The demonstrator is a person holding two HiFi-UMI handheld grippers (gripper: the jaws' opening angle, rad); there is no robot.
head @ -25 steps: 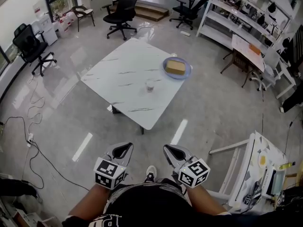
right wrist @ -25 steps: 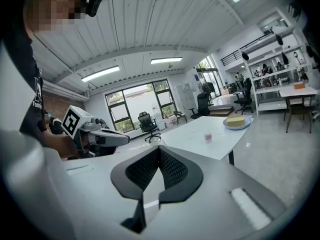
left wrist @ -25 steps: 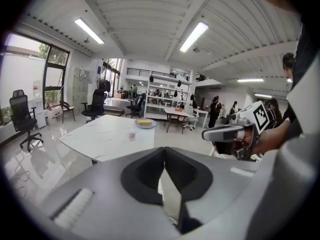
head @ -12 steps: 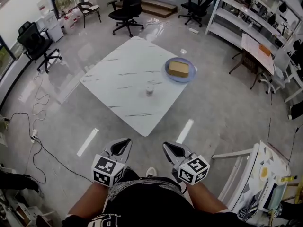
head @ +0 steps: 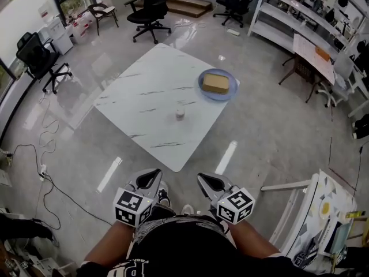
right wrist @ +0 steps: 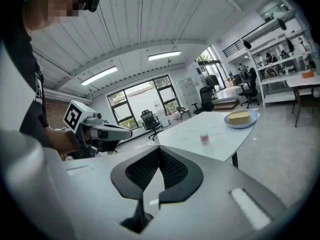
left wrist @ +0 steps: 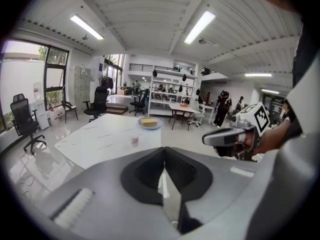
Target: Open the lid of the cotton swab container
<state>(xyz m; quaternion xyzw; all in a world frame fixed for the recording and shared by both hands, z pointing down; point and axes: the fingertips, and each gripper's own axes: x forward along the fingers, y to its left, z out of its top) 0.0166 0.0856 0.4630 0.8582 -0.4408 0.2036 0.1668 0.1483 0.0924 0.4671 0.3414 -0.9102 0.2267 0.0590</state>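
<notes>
Left gripper (head: 154,173) and right gripper (head: 202,179) are both clenched on nothing, held low at the person's waist. The cotton swab container (head: 180,113), seemingly lidded though too small to be sure, stands on the white marble table (head: 138,91), well apart from them.

The head camera looks steeply down from above onto the left gripper (head: 155,173), the right gripper (head: 201,178) and the table (head: 147,91) well ahead. Each gripper camera sits low, facing nearly level along its jaws toward that same table.

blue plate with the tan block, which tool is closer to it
Right. The right tool hangs almost straight below the round blue plate in the head view, short of the white marble table; the left tool is off to its left.
</notes>
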